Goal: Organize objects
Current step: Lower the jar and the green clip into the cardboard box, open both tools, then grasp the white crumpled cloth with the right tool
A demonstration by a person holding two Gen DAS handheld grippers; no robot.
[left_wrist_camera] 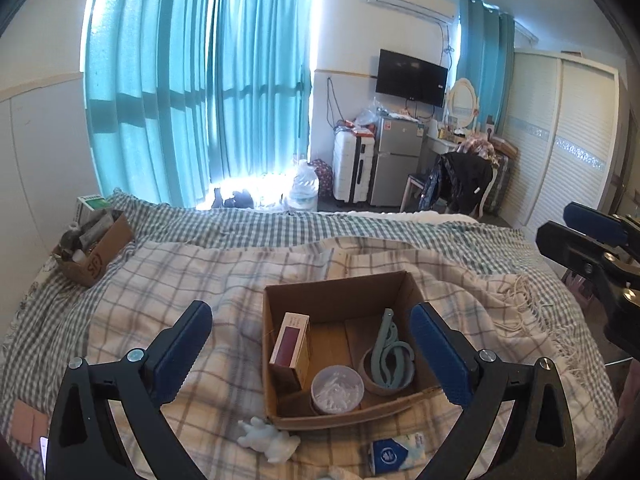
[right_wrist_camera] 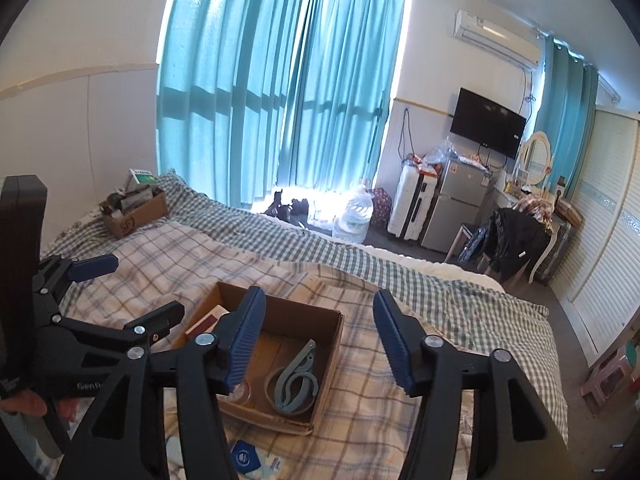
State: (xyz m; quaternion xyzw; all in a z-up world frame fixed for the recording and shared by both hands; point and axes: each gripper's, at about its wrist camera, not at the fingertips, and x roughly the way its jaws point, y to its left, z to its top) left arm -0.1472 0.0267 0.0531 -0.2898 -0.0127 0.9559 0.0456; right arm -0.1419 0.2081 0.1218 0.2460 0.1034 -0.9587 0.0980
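An open cardboard box (left_wrist_camera: 340, 292) lies on the checked bedspread, also in the right wrist view (right_wrist_camera: 332, 344). It holds a dark red carton (left_wrist_camera: 290, 346), a round clear tub (left_wrist_camera: 337, 389), and a tape roll with a grey-green clip (left_wrist_camera: 387, 354) on it. A white toy figure (left_wrist_camera: 268, 438) and a blue tissue pack (left_wrist_camera: 396, 451) lie on the bed in front of the box. My left gripper (left_wrist_camera: 312, 352) is open and empty above the box's front. My right gripper (right_wrist_camera: 320, 344) is open and empty, above the box's right side.
A second cardboard box (left_wrist_camera: 94, 248) full of items sits at the bed's far left corner. Beyond the bed stand a water jug (left_wrist_camera: 304, 188), a white suitcase (left_wrist_camera: 354, 166), a small fridge (left_wrist_camera: 396, 160) and a chair with dark clothes (left_wrist_camera: 460, 180). A wardrobe (left_wrist_camera: 560, 152) lines the right wall.
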